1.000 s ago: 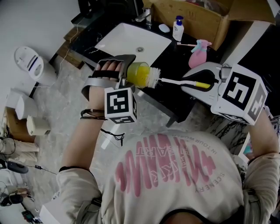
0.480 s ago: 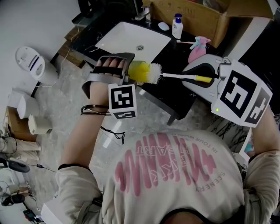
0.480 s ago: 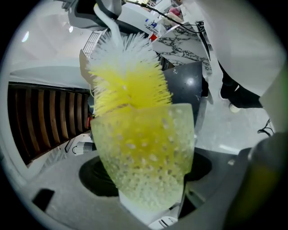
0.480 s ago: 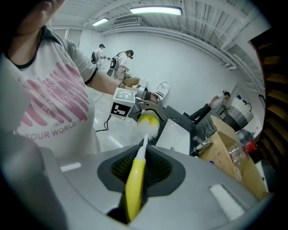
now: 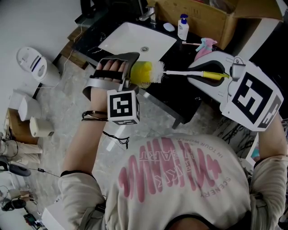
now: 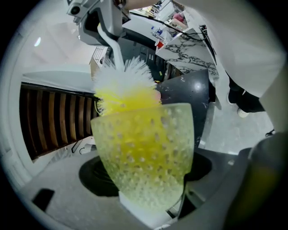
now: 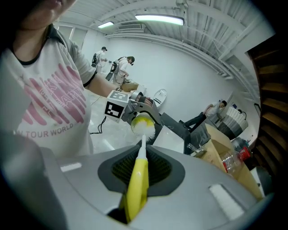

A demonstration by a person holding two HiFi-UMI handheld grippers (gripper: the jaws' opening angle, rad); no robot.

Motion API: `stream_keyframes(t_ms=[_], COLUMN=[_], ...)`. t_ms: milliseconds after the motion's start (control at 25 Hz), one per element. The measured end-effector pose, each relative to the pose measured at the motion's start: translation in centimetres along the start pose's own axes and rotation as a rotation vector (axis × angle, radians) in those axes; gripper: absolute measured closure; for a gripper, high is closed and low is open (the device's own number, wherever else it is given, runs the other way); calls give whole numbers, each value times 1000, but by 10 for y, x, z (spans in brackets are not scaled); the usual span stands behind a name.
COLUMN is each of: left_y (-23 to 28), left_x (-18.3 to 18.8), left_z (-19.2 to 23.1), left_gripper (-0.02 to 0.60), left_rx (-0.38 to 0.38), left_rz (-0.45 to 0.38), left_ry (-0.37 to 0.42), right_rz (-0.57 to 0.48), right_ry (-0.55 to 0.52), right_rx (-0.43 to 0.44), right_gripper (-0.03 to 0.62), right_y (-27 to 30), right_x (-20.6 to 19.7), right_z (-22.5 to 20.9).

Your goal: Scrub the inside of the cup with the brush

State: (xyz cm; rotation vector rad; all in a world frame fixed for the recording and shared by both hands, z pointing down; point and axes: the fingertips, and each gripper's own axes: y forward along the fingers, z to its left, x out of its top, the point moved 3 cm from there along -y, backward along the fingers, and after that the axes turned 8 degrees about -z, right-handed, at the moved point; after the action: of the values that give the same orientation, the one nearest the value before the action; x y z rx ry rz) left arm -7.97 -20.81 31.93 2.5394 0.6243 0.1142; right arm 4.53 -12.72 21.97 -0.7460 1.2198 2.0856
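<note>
Yellow cup (image 5: 141, 74) clamped between jaws of left gripper (image 5: 131, 71); right gripper (image 5: 209, 74) clamps brush (image 5: 156, 72).

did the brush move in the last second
Yes: the brush handle has shifted up in the head view, toward the pink bottle.

Two grippers are in use: one left gripper (image 5: 129, 72) and one right gripper (image 5: 210, 75). Each carries one marker cube, the left cube (image 5: 122, 107) and the right cube (image 5: 252, 99), making two.

There is one yellow cup (image 5: 140, 73) and one brush (image 5: 156, 73).

The counter holds one sink basin (image 5: 130, 38), one faucet (image 5: 147, 15), one white pump bottle (image 5: 182, 28), one pink spray bottle (image 5: 204, 48) and one small round dish (image 5: 169, 27). One cardboard box (image 5: 198, 13) stands behind them.

Three white objects sit on the floor at the left: (image 5: 32, 63), (image 5: 24, 108) and (image 5: 40, 128).

In the right gripper view there are two ceiling strip lights, (image 7: 159, 19) and (image 7: 104, 24). The background people are small there, and number perhaps three: two standing (image 7: 102, 55) (image 7: 127, 63) and one seated (image 7: 216, 110).
</note>
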Motion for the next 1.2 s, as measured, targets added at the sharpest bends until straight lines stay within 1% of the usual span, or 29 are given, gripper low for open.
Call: stream_keyframes(t_ms=[120,320,480,720,920,1080,1200], left_y=[-4,-10,-16,-21,-21,-23,-25], left_x=[3,8,12,13,12,11,9], left_z=[9,20,29,35,41,43,48], left_gripper=[195,195,196,199,199,199,199], left_rx=[30,71,116,164,198,212,239], left_rz=[-25,-45,-81,-117,-126,-118,-107], left_ry=[-33,-42,-65,-96,-117,-118,-122], right_rz=[-28,-62,-87,-112,-130,-137,-150], right_ry=[17,44,74,119,153,175,193], right_rx=[-12,-18,-14,-6,-4,-12,-12], right_gripper=[545,545,545,545,545,545,545], right_y=[-1,-2,-4,-4,-4,-4,-4], right_x=[2,3,4,3,-1,1,2], right_z=[-4,-8,-13,-14,-15,-14,-12])
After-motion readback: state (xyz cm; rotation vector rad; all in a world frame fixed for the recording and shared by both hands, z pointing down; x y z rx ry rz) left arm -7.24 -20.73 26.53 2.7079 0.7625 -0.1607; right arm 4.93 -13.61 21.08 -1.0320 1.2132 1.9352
